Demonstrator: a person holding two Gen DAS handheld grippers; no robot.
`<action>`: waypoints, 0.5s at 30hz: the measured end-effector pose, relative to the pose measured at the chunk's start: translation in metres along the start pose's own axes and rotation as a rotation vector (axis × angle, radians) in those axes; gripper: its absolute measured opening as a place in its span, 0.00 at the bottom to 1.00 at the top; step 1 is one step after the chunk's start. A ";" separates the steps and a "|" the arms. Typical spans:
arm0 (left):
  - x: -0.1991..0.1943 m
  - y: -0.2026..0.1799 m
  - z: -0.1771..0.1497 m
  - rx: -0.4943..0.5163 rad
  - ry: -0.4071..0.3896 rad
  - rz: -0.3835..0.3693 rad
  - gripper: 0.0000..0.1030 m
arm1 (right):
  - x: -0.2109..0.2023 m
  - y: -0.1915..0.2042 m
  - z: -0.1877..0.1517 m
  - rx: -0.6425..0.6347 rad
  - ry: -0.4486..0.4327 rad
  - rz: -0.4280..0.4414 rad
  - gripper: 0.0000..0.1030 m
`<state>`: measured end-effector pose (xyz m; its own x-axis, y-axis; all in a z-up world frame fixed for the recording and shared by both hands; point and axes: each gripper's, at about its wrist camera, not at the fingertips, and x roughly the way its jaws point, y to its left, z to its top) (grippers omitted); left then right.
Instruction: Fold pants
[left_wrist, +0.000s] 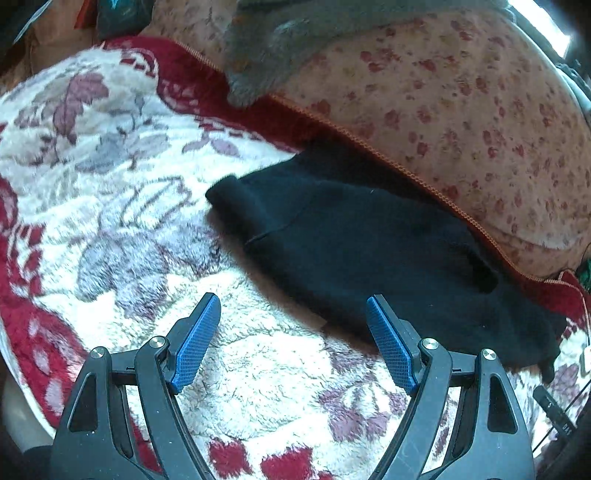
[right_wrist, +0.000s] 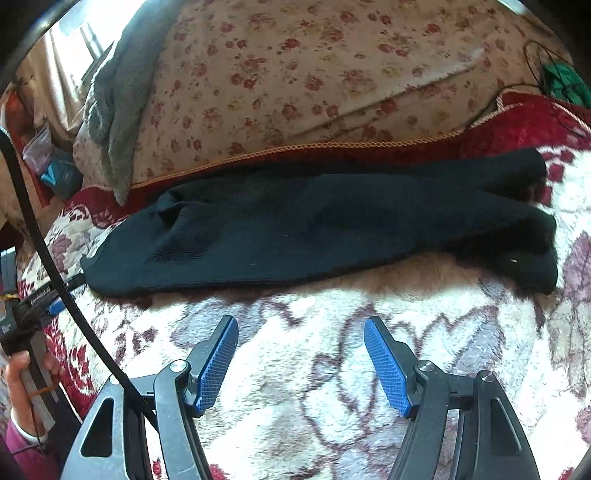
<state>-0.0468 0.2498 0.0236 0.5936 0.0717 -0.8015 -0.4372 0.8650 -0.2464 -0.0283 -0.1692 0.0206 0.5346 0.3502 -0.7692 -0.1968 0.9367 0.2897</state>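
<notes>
The black knit pants (right_wrist: 314, 229), judged soft, limp and light, are laid lengthwise beside the floral quilt (right_wrist: 295, 81), best pinched at the hems while both hand-held grippers (left_wrist: 293, 314) (right_wrist: 301, 332) are held apart and empty.

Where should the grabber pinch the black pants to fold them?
Probably the leg cuffs: the black pants lie flat and lengthwise on the blanket, legs stacked. The open right gripper could come in from the near edge and pinch both cuffs together.
</notes>
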 end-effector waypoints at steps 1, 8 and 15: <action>0.004 0.001 0.001 -0.011 0.008 -0.004 0.79 | 0.000 -0.004 0.000 0.008 0.000 -0.002 0.67; 0.020 -0.013 0.014 -0.009 0.003 -0.020 0.79 | -0.002 -0.027 0.000 0.055 -0.019 -0.024 0.67; 0.033 -0.028 0.025 -0.002 0.000 -0.040 0.79 | -0.007 -0.057 -0.002 0.146 -0.033 -0.011 0.67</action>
<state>0.0020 0.2400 0.0183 0.6105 0.0374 -0.7912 -0.4148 0.8660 -0.2792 -0.0226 -0.2248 0.0079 0.5634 0.3369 -0.7544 -0.0703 0.9293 0.3625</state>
